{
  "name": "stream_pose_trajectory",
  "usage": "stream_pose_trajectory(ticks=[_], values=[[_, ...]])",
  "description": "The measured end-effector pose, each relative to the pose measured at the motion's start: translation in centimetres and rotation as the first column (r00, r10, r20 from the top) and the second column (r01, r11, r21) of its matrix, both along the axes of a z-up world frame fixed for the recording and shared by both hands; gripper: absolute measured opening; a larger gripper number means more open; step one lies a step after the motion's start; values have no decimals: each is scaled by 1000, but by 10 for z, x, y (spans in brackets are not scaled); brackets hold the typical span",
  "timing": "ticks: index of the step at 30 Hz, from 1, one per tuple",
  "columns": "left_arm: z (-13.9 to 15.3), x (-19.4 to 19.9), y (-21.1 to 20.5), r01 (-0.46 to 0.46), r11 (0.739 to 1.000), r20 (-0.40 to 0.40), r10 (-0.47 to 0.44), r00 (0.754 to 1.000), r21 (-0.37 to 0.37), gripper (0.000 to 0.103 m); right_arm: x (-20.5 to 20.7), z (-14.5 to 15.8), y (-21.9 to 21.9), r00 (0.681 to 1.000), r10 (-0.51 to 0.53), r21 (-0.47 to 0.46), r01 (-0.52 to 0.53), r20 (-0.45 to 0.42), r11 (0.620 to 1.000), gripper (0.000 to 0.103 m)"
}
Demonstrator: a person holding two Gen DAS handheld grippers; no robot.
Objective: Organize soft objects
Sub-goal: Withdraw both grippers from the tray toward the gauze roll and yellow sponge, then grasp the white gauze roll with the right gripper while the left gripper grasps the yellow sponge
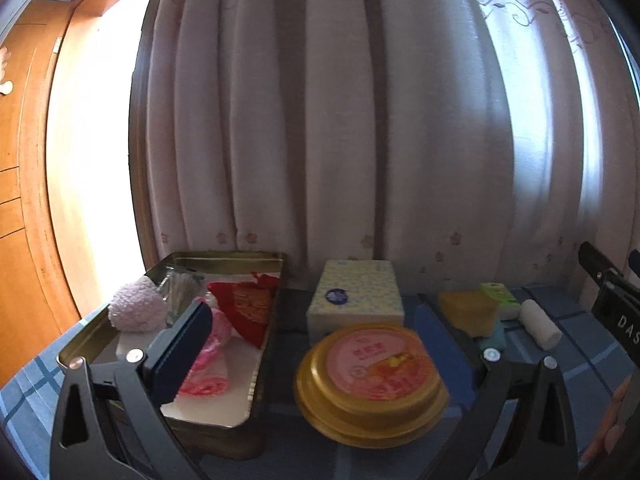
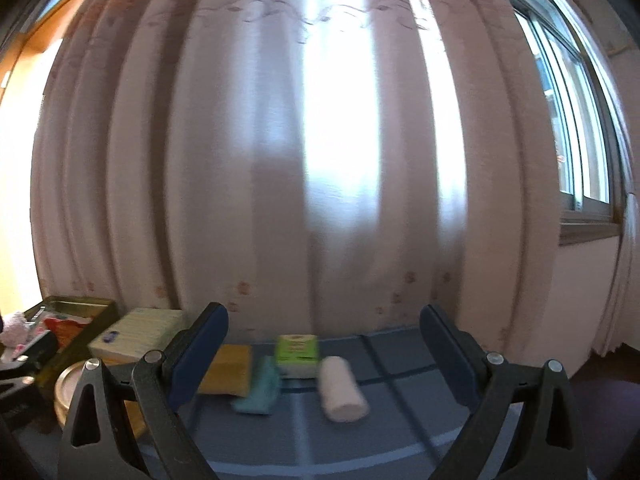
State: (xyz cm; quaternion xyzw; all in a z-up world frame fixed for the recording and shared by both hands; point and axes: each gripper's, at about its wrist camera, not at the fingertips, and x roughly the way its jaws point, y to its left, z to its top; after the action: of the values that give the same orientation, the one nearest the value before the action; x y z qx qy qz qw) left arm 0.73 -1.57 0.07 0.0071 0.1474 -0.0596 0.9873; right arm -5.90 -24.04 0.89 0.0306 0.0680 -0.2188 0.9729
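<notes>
Both claws gape empty: the left gripper point(image 1: 312, 344) hangs above the round gold tin point(image 1: 370, 384), the right gripper point(image 2: 324, 356) over the white cloth roll point(image 2: 343, 389) lying on the blue checked cloth point(image 2: 400, 360).

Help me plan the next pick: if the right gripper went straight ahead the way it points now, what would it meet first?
Probably the white cloth roll, lying between the open right gripper fingers' line and nearest the camera. The green packet and teal cloth sit just left; depth is uncertain.

Spread-wide right tongs point(image 2: 324, 354) frame a white roll point(image 2: 343, 389).
</notes>
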Motion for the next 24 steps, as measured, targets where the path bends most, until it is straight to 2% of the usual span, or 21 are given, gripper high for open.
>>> stream_pose_trajectory(ticks=[7, 12, 17, 24], values=[[0, -5, -24, 57, 998, -8, -57, 998, 2, 103, -6, -6, -51, 993, -99, 29, 101, -68, 994, 98], [-1, -10, -46, 106, 994, -13, -106, 994, 4, 103, 0, -12, -83, 984, -114, 83, 126, -140, 989, 98], [-2, -15, -76, 168, 986, -37, -168, 985, 13, 103, 22, -15, -86, 975, -39, 72, 56, -219, 996, 98], [-4, -24, -110, 253, 967, -75, -250, 965, 37, 103, 84, -36, -86, 894, 144, 179, -73, -423, 981, 96]])
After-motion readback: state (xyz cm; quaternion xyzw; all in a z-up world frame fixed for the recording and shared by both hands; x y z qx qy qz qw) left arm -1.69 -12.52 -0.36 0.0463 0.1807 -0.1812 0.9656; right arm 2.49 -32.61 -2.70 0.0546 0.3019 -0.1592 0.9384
